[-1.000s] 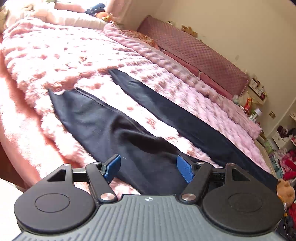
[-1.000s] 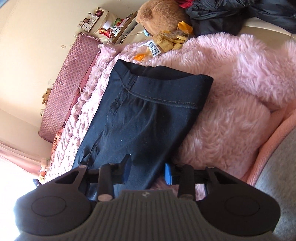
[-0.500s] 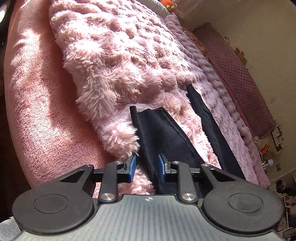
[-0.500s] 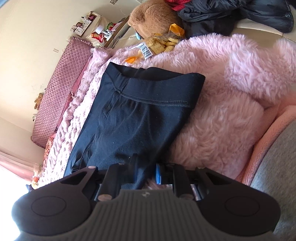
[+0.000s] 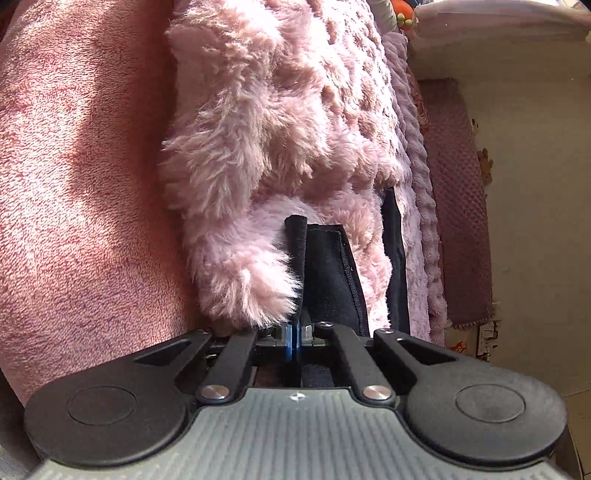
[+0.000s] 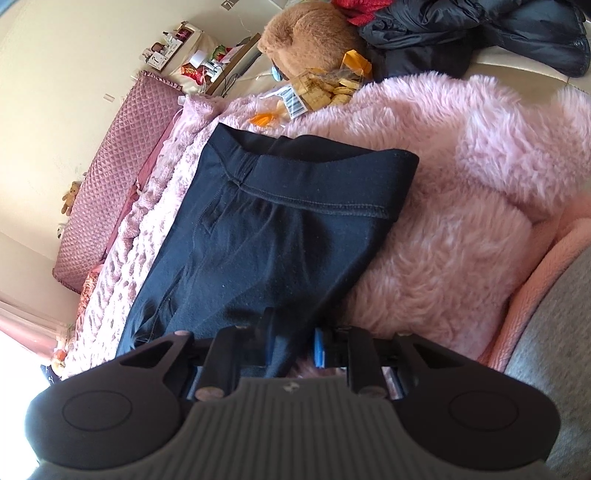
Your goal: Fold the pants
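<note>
Black pants [image 6: 266,229] lie spread on a fluffy pink blanket [image 6: 461,206], waistband toward the far end in the right wrist view. My right gripper [image 6: 291,341] sits over the near side edge of the pants below the hip, with the fabric between its narrowly parted blue pads [image 6: 318,349]. In the left wrist view my left gripper [image 5: 293,338] is shut on the edge of the near pant leg [image 5: 325,273] close to its hem. The other leg [image 5: 393,258] lies farther right.
A brown teddy bear [image 6: 314,37], a bag of snacks [image 6: 317,90] and dark jackets [image 6: 480,29] lie beyond the waistband. A quilted headboard [image 6: 114,166] lines the wall. The pink sheet [image 5: 81,184] falls off the bed edge at left.
My left gripper moved down the near leg toward its hem and closed on the leg's edge. My right gripper narrowed around the edge of the pants near the hip.
</note>
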Demonstrator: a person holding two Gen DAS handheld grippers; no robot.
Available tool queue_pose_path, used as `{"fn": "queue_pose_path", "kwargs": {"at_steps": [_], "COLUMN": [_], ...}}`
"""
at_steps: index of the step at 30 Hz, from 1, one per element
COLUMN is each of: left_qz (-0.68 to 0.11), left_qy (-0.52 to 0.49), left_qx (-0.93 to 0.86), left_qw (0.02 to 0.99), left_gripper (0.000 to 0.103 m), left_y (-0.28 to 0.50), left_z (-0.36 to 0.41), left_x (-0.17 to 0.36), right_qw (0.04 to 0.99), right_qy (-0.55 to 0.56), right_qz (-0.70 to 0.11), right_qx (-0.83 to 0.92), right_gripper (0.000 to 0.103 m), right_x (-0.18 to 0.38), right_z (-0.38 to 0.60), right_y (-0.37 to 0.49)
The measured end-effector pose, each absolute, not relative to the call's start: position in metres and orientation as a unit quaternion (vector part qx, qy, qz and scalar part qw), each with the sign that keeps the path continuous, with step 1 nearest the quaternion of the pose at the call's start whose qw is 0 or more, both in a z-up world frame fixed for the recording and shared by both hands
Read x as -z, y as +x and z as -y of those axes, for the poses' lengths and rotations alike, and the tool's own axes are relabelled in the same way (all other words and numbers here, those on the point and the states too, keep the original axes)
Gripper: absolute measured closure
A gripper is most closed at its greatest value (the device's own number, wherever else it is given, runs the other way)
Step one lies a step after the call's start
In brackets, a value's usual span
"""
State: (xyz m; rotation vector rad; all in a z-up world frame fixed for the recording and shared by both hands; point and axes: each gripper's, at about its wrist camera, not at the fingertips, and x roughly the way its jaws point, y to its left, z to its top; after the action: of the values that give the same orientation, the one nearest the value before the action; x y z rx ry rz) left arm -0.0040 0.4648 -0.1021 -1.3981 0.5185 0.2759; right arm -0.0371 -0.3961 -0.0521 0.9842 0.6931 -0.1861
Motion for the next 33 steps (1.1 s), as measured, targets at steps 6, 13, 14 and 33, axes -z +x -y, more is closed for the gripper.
{"fn": "queue_pose_path", "kwargs": {"at_steps": [6,13,14,33], "left_qz": [-0.193,-0.179,-0.184,-0.259], "left_qy": [-0.65,-0.688,-0.683,-0.645], "left_qx": [-0.099,-0.07,-0.078,-0.192], "left_qw": [0.728,0.7,0.702,0.693], "left_gripper": [0.103,0.103,0.103,0.103], "left_y": [-0.007,0.017,0.02,0.146], "left_z": [-0.462,-0.465,-0.469,-0.465], "left_x": [0.079,0.048,0.041,-0.005], "right_qw": [0.841,0.838,0.835,0.806], "right_qy": [0.48,0.502,0.508,0.56], "right_qz": [-0.248,-0.215,-0.21,-0.184], "right_qx": [0.03,-0.004,-0.009,-0.06], "right_gripper": [0.103,0.103,0.103,0.103], "right_x": [0.033,0.013,0.011,-0.008], "right_z": [0.398,0.398,0.399,0.418], "right_y": [-0.047,-0.032,-0.028,0.114]}}
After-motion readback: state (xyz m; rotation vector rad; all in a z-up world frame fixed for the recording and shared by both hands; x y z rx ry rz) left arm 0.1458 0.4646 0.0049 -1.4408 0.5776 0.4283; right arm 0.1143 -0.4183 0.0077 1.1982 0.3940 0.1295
